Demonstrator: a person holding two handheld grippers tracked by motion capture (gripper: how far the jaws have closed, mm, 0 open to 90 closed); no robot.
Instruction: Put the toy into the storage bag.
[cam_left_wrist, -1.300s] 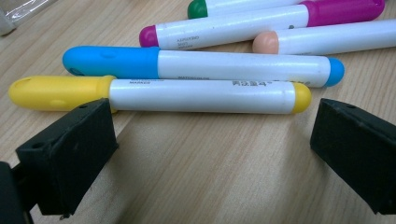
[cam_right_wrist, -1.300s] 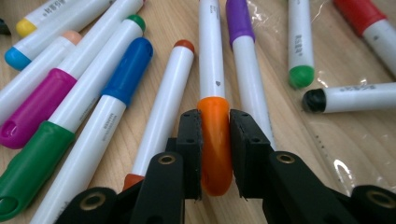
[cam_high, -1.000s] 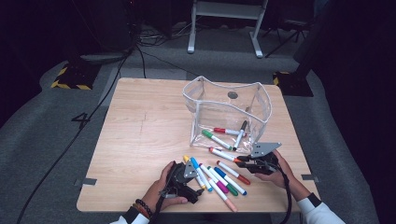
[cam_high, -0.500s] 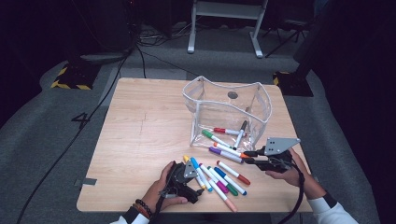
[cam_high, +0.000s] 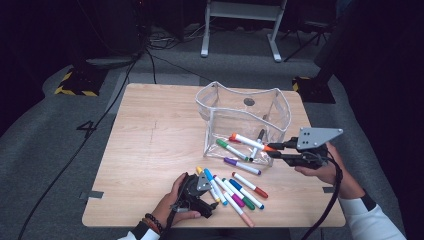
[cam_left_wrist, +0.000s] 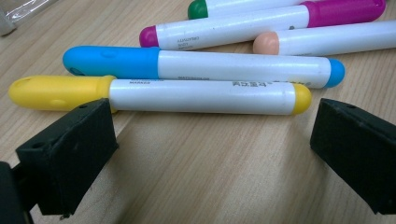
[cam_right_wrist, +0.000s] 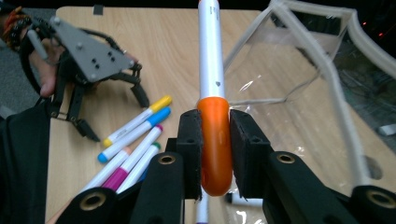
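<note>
Orange-capped marker (cam_right_wrist: 214, 140) clamped by its cap in right gripper (cam_high: 278, 150), held above the clear pouch's (cam_high: 280, 107) near edge. Left gripper (cam_left_wrist: 210, 140) rests on table (cam_high: 150, 150), jaws apart, facing yellow marker (cam_left_wrist: 159, 94).

A light wooden bench (cam_high: 150, 150) stands on grey carpet (cam_high: 45, 150) in a dim room; beyond it the far side falls into darkness. A white metal frame (cam_high: 240, 30) on two legs stands behind it. Black cables (cam_high: 90, 135) trail across the floor. Yellow-and-black hazard tape (cam_high: 75, 85) marks a dark base at the left, and grey tape strips (cam_high: 94, 194) sit at the bench's edges.
</note>
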